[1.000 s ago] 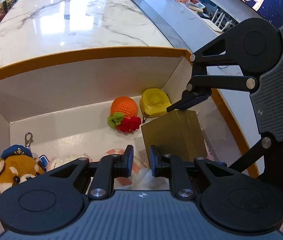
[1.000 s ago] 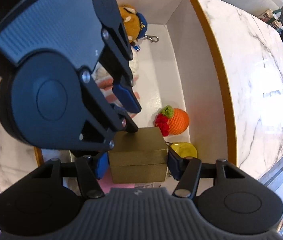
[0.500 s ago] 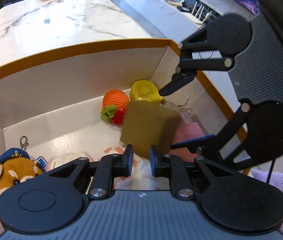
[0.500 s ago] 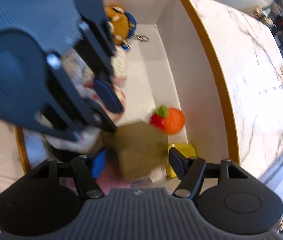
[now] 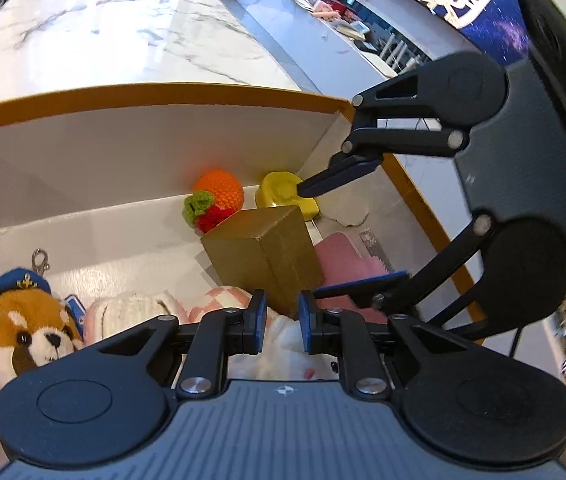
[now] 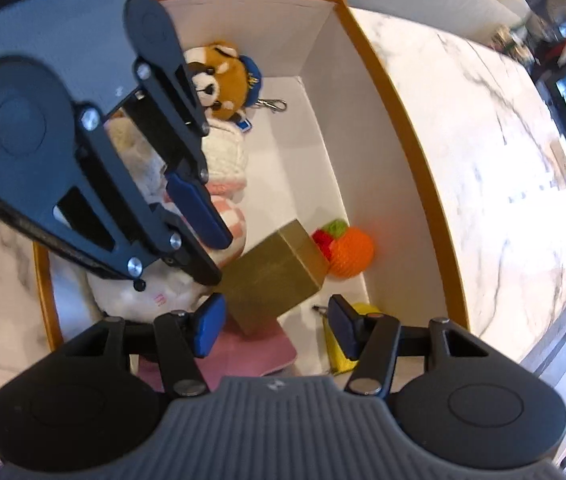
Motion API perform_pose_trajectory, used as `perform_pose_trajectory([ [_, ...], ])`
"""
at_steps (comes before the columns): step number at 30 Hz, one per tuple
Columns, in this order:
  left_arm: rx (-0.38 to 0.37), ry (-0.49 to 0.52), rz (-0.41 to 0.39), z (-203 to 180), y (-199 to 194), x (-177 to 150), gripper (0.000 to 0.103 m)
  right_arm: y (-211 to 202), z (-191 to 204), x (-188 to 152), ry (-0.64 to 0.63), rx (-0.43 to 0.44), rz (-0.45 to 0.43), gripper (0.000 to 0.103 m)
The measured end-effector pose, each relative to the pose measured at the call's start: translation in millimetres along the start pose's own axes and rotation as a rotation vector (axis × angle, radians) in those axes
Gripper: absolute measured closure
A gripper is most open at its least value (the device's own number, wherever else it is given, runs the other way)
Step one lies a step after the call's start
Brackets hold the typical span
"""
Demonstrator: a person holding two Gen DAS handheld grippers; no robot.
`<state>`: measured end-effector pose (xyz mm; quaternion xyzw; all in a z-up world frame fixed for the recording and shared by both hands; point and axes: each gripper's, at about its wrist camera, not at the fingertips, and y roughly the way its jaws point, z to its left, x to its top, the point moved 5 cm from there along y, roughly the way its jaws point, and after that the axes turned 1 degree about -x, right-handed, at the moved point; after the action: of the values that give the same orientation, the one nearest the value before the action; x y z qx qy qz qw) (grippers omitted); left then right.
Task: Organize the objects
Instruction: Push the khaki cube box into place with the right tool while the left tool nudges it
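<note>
Gold box point(image 5: 263, 252) sits tilted at centre of your left wrist view, inside the white carton point(image 5: 123, 148) among toys; your left gripper point(image 5: 281, 320) is nearly clenched on nothing.

Right wrist view: your right gripper point(image 6: 275, 324), jaws closing, straddles the box without pressing. Placement looks nearly done.
</note>
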<state>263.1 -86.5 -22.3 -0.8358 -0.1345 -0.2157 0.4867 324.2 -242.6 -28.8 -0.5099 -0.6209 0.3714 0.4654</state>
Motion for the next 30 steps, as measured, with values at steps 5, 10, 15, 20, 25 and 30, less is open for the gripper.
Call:
perform_pose_trajectory([
  [5, -0.010, -0.070, -0.011, 13.5, -4.1, -2.3, 0.083, 2.1, -2.2, 2.7, 0.025, 0.034, -0.039, 0.043],
  [10, -0.034, -0.100, -0.016, 17.4, -2.4, -1.4, 0.083, -3.8, 8.1, -2.2, 0.012, 0.025, -0.011, 0.051],
  [15, -0.031, -0.118, -0.017, 20.8, 1.9, 1.2, 0.083, 3.1, 12.9, -13.0, -0.002, 0.027, 0.065, 0.062],
  [20, -0.042, -0.125, -0.039, 17.6, 4.2, 14.2, 0.083, -1.1, 21.0, -24.0, -0.007, 0.020, 0.081, 0.064],
  [25, 0.010, -0.016, 0.073, -0.8, 25.0, 17.7, 0.083, -8.2, 14.3, -23.1, 0.031, 0.027, 0.061, 0.065],
  [30, 0.066, 0.010, 0.117, -4.0, 34.3, 21.3, 0.086, -14.6, 12.7, -22.3, 0.045, 0.038, 0.031, 0.065],
])
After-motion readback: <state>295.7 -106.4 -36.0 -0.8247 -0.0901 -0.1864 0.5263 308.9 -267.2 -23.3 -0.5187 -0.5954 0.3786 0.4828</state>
